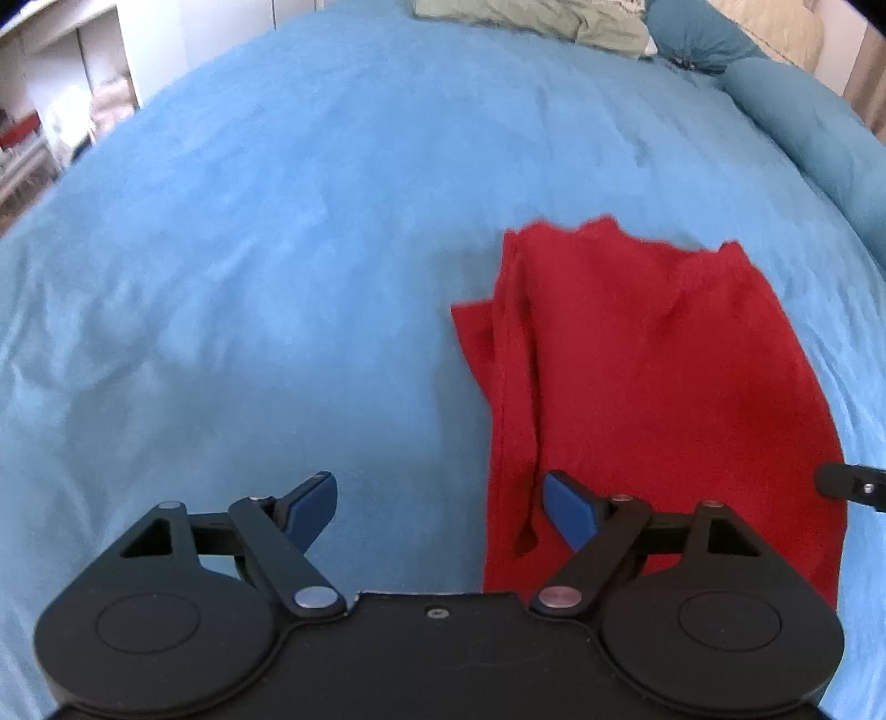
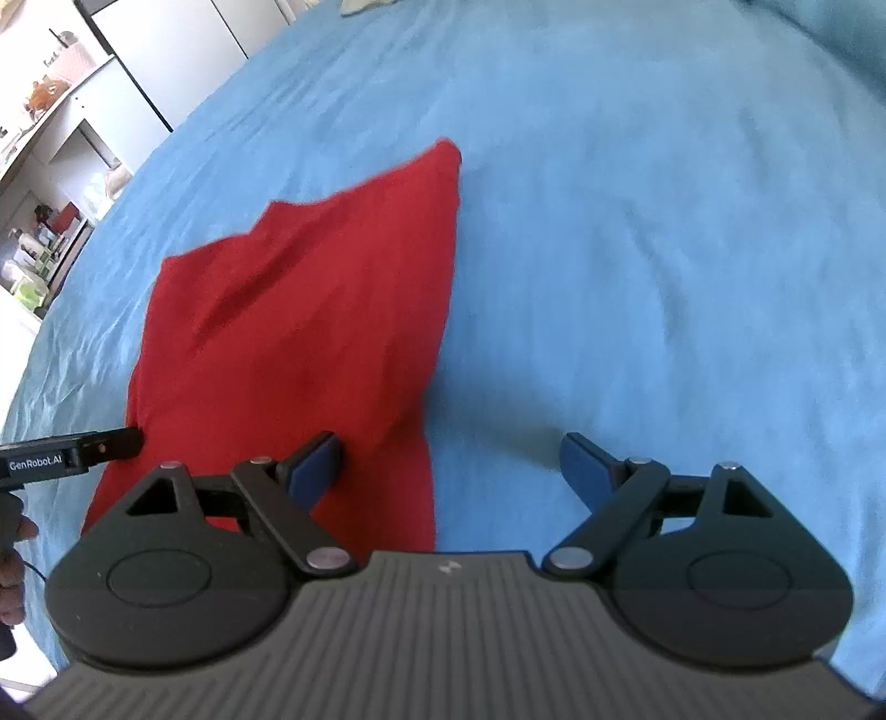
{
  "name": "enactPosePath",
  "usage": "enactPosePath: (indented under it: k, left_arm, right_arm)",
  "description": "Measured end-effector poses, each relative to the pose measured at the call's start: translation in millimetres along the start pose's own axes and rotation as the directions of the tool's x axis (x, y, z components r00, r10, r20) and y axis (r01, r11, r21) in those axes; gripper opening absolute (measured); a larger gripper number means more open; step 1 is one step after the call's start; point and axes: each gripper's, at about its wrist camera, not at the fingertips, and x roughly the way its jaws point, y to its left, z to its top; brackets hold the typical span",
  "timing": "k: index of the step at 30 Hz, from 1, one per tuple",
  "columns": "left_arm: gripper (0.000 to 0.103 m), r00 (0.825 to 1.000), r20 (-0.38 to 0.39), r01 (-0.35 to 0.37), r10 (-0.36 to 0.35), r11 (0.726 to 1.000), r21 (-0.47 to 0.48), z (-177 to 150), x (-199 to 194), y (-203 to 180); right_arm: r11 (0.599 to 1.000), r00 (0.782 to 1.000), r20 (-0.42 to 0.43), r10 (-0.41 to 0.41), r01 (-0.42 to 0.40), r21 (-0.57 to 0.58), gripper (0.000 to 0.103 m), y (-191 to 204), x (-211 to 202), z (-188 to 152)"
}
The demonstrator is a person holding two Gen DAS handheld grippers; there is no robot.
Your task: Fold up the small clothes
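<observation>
Hovering low over a bed, two black handheld grippers with blue finger pads frame a small red garment (image 1: 653, 387) lying on a blue bedspread (image 1: 277, 277). Nearest, the left gripper (image 1: 440, 507) has its fingers spread wide and holds nothing; its right pad sits over the garment's near left edge, its left pad over bare blue cloth. The right gripper (image 2: 448, 465) is likewise spread and empty, its left pad over the garment's near right edge.

The garment appears partly folded: its left side is turned in along a lengthwise crease, giving a narrow shape with a rumpled far edge. Judging by this, the side folds are begun or done, and a fold bringing the near end to the far end probably remains, plus smoothing.

Farther off, the bedspread runs wide and lightly wrinkled. At the far end lie a pale green bundle of cloth (image 1: 531, 19) and blue pillows (image 1: 797, 105). At far left stand white shelves (image 2: 50, 111) holding small household items, too blurred to name.
</observation>
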Motion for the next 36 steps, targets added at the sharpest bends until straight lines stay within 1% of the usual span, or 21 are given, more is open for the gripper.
enactPosePath:
  k: [1,3,6,8,9,10,11,13,14,16,17,20,23,26,29,31,34,36]
  left_arm:
    - [0.084,1.0,0.014,-0.011,0.011,1.0,0.012,1,-9,-2]
    - [0.084,0.998,0.057,-0.016,0.014,0.999,0.04,3,-40,-4]
    - [0.086,0.992,0.128,-0.025,0.014,0.996,0.087,6,-105,-6]
    - [0.093,0.984,0.175,-0.044,0.024,0.992,0.115,7,-154,-7]
    - [0.101,0.981,0.193,-0.05,0.026,0.991,0.125,6,-179,-7]
    - [0.103,0.979,0.205,-0.053,0.025,0.99,0.133,5,-200,-7]
    - [0.103,0.976,0.216,-0.056,0.026,0.989,0.135,2,-224,-6]
    - [0.103,0.978,0.206,-0.052,0.026,0.991,0.122,-4,-260,-4]
    - [0.103,0.98,0.195,-0.048,0.025,0.992,0.114,-8,-277,-2]
    - [0.103,0.98,0.197,-0.058,0.038,0.993,0.099,-20,-305,0]
    - [0.103,0.98,0.196,-0.061,0.041,0.993,0.097,-27,-317,2]
    - [0.103,0.979,0.197,-0.07,0.057,0.996,0.06,-46,-348,8]
    - [0.103,0.977,0.199,-0.082,0.075,0.996,0.025,-61,-365,11]
    - [0.103,0.976,0.203,-0.083,0.076,0.996,0.026,-73,-376,15]
    - [0.103,0.973,0.221,-0.09,0.072,0.993,0.074,-84,-381,10]
    - [0.103,0.972,0.225,-0.091,0.067,0.991,0.095,-89,-381,7]
    - [0.103,0.973,0.226,-0.077,0.053,0.992,0.098,-91,-382,6]
    - [0.103,0.972,0.232,-0.076,0.049,0.991,0.106,-91,-383,4]
  right_arm:
    - [1.0,1.0,0.02,-0.015,0.015,-0.023,0.101,5,-9,2]
    - [0.997,0.998,0.064,-0.02,0.024,-0.068,0.101,16,-35,4]
    - [0.993,0.993,0.103,-0.057,0.067,-0.1,0.101,40,-90,7]
    - [0.991,0.991,0.112,-0.073,0.085,-0.104,0.102,57,-131,7]
    - [0.989,0.989,0.119,-0.093,0.105,-0.106,0.103,67,-150,6]
    - [0.985,0.985,0.122,-0.118,0.132,-0.108,0.103,76,-171,3]
    - [0.982,0.982,0.127,-0.143,0.157,-0.109,0.103,85,-189,0]
    - [0.976,0.973,0.142,-0.179,0.194,-0.098,0.103,101,-227,-8]
    - [0.973,0.973,0.131,-0.193,0.206,-0.101,0.103,108,-243,-11]
    - [0.968,0.966,0.118,-0.231,0.24,-0.068,0.103,117,-270,-21]
    - [0.969,0.966,0.113,-0.234,0.241,-0.058,0.103,120,-283,-27]
    - [0.958,0.954,0.103,-0.283,0.287,-0.022,0.103,128,-317,-45]
    - [0.95,0.946,0.085,-0.312,0.312,0.004,0.103,134,-345,-66]
    - [0.939,0.936,0.089,-0.34,0.343,-0.022,0.103,139,-365,-86]
    - [0.934,0.933,0.088,-0.35,0.355,-0.042,0.103,144,-370,-99]
    - [0.934,0.932,0.084,-0.353,0.356,-0.032,0.103,147,-371,-103]
    - [0.929,0.927,0.092,-0.364,0.368,-0.028,0.103,151,-371,-106]
    - [0.933,0.93,0.088,-0.356,0.359,-0.016,0.103,150,-371,-107]
